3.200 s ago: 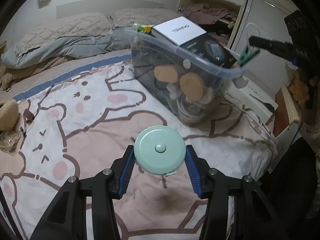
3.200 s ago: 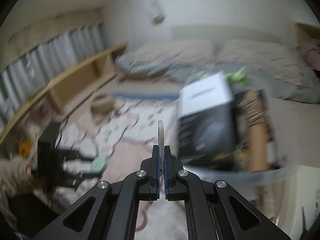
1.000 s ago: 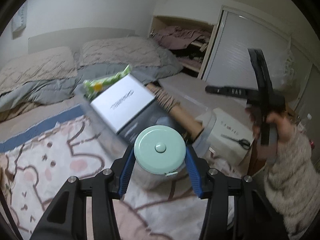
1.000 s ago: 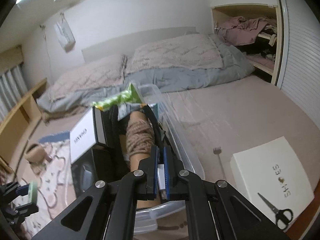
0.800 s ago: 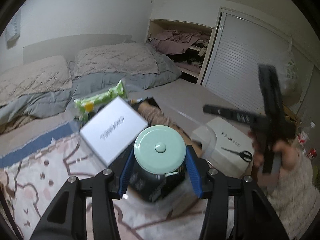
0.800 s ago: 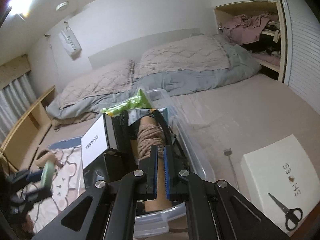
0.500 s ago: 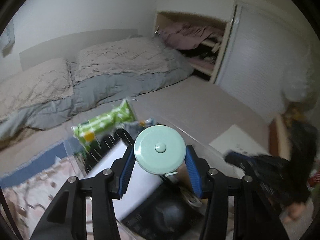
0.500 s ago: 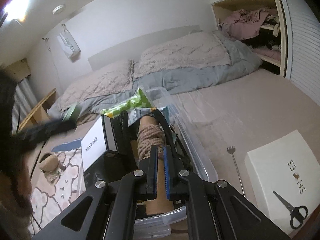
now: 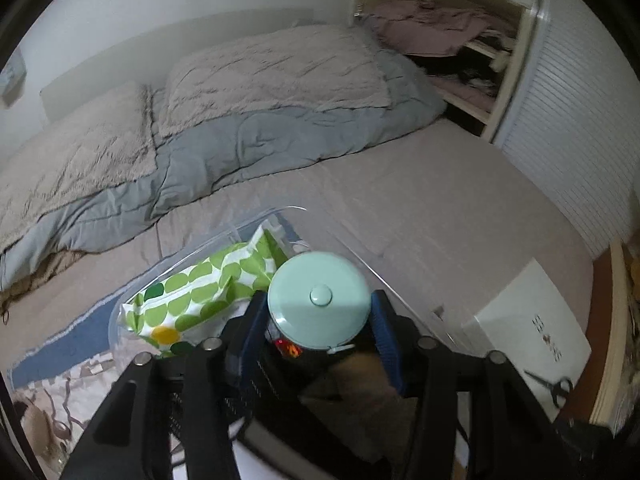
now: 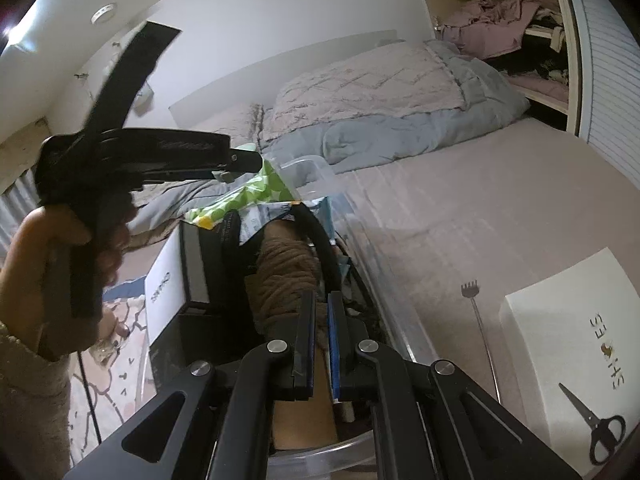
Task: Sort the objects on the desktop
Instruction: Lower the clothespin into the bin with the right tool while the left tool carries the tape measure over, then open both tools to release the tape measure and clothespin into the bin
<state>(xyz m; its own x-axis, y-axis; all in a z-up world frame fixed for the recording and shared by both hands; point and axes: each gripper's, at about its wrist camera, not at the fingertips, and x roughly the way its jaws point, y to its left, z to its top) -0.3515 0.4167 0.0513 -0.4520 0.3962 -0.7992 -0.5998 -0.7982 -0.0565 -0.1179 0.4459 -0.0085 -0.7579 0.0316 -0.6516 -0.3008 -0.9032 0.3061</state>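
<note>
Two tools in play here. The left tool hangs right over the clear plastic bin, and its jaws are opening with the mint-green round tape measure between them. There's daylight between the pads and the disc on both sides, so I'd say the release is happening now.

To do this bit well, I'd let the jaws spread fully before pulling away, so a pad doesn't drag the disc sideways. The bin looks pretty stuffed, so aim for a gap and not the top of the pile, or the thing may roll off something and land outside.

The right tool is closed, and I can't make out anything held between its pads; it points down into the same bin, on the side away from the left tool. Probably best to hold it off until the drop is done.

The tape measure is a flat pale-mint puck with a round button in the middle and a small tab at its lower edge. It sits just beside the green-spotted packet sticking out of the bin.
</note>
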